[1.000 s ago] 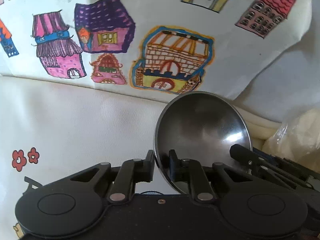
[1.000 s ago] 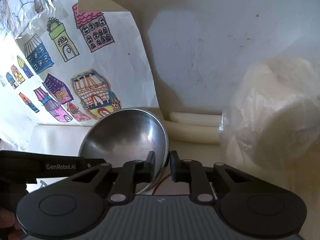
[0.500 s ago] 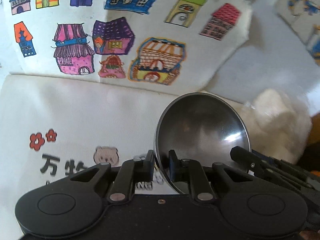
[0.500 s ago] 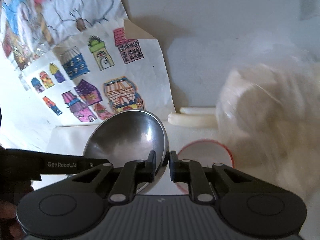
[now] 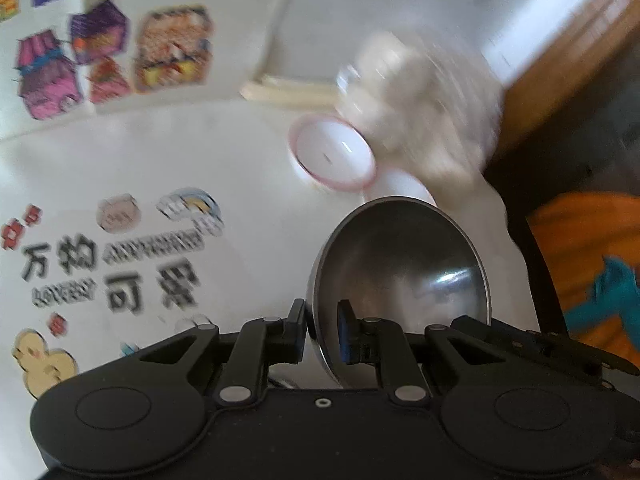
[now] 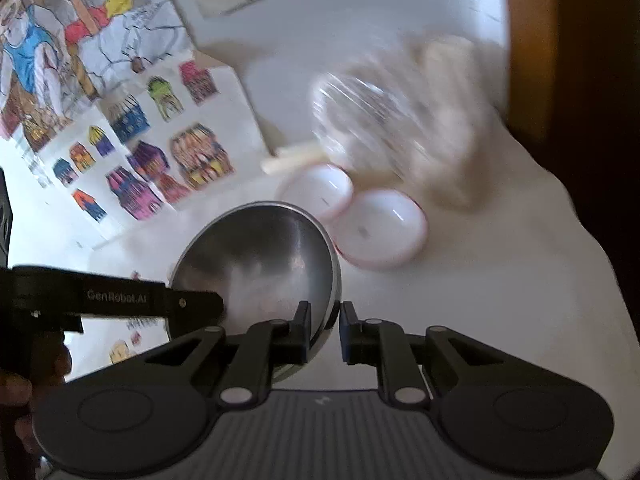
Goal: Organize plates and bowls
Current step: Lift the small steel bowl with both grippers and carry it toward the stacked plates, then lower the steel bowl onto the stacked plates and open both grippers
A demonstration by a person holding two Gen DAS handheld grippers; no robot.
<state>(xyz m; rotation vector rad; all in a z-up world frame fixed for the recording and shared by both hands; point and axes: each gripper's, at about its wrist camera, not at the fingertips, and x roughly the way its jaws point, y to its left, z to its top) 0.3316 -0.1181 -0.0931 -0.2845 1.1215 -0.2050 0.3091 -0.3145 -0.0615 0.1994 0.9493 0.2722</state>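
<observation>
Both claws, left claw [image 5: 322, 336] and right claw [image 6: 325, 332], carried the steel bowl [image 6: 260, 268] toward two pink-rimmed bowls [image 6: 380, 228] on the table [image 6: 500, 280], each clamped on opposite rims, probably for stacking.

Left gripper [image 5: 322, 334] is clamping the near rim of a steel bowl [image 5: 400, 276], which is tilting above a white tabletop [image 5: 240, 184] bearing printed characters. Right gripper [image 5: 532, 340] is reaching in at the bowl's right rim. A pink-rimmed white bowl [image 5: 332, 154] is sitting beyond, touching a blurred plastic bag [image 5: 420, 100].
</observation>
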